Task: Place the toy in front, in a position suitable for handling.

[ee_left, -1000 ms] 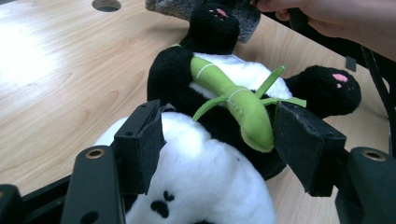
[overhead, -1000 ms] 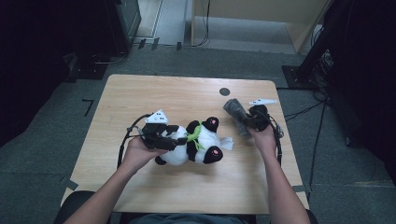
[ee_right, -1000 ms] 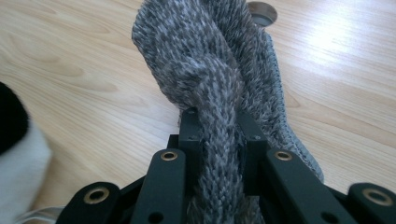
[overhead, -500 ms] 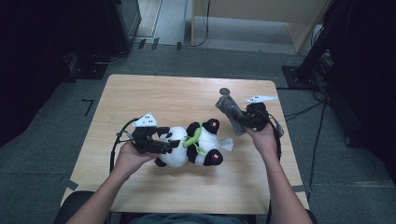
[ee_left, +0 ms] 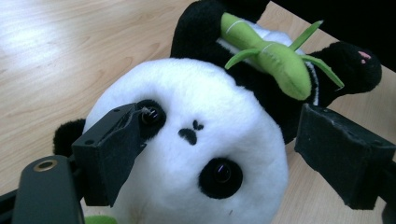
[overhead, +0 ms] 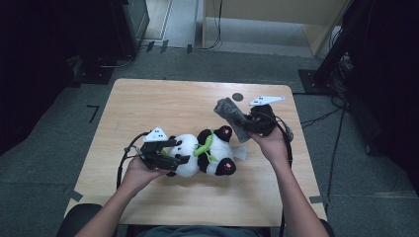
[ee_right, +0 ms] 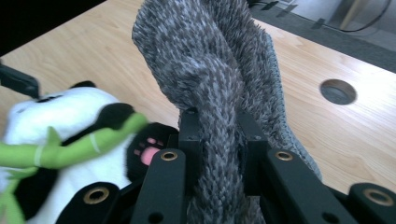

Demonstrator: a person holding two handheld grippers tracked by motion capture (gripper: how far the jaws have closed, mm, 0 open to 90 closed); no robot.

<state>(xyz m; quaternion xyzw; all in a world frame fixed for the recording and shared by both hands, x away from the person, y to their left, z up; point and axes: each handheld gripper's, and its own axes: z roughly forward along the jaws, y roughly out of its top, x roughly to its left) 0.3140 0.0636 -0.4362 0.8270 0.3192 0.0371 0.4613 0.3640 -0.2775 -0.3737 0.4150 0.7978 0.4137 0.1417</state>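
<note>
Wooden table [overhead: 163, 101]; black-white plush panda [overhead: 205, 153]; fuzzy grey cloth [overhead: 232, 118]

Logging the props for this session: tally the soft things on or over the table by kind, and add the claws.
Plush panda, with green bamboo sewn on: 1
Grey knitted cloth: 1
Hand-held claws, left claw and right claw: 2
Total: 4
</note>
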